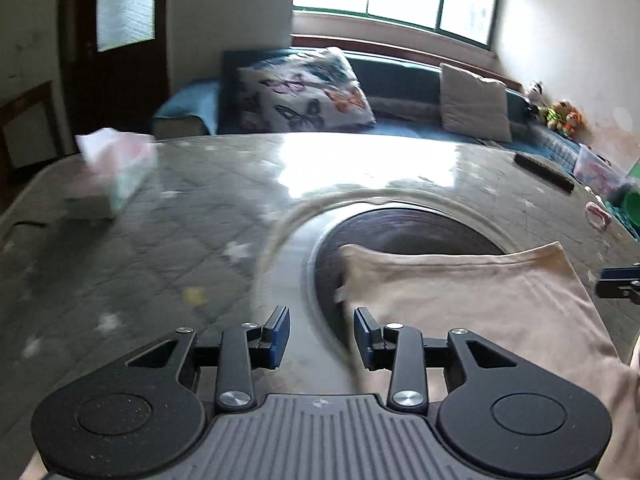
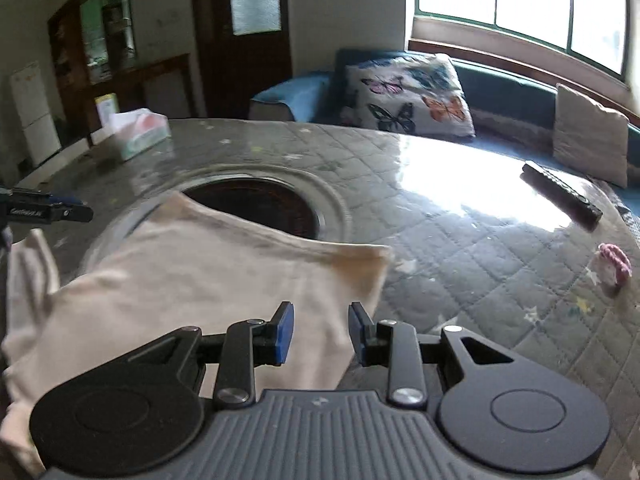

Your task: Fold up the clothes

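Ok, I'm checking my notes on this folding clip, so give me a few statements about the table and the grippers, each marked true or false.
1. Both grippers are shut on the shirt. False: the left gripper and right gripper stand open, with nothing pinched.
2. The shirt is beige and lies partly over the dark round inset in the table. True.
3. A tissue box stands on the table. True.
4. The remote rests on the shirt. False: it lies on the bare table, apart from the shirt.
5. The butterfly pillow sits on the sofa by the window. True.
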A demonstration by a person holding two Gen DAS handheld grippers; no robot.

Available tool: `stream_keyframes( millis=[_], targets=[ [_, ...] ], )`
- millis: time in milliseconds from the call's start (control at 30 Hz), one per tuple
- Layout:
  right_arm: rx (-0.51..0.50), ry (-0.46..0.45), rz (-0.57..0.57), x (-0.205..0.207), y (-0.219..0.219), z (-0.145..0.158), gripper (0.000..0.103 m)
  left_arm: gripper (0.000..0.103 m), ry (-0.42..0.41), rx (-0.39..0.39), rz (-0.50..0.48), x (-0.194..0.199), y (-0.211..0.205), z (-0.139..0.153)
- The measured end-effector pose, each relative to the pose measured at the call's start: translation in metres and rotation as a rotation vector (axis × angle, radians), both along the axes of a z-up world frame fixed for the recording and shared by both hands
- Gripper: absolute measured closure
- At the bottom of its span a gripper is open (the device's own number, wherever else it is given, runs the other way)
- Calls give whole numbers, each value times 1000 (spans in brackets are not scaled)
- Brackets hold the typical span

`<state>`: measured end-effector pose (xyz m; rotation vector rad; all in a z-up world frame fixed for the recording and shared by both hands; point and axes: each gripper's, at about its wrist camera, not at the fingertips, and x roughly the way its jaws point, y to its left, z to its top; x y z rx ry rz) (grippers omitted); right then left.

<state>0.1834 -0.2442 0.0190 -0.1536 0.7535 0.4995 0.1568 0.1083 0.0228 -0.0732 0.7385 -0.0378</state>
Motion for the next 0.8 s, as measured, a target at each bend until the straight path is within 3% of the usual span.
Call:
stream_keyframes(
  millis=[133, 300, 500, 667, 800],
  targets=[
    [-5, 26, -26, 22, -2, -12, 74, 56, 16, 5, -13, 28, -14, -10],
    [9, 53, -33, 40, 0, -19, 76, 58, 31, 0, -25, 46, -20, -21],
    [2, 53, -15, 50, 8, -22, 95, 93, 39, 3, -44, 54, -24, -31],
    [2, 40, -26, 58, 12, -19, 101, 94, 13, -2, -39, 56, -19, -29],
    [12, 41, -29, 58, 10, -16, 94, 91, 13, 11, -52, 53, -19, -26]
  ],
)
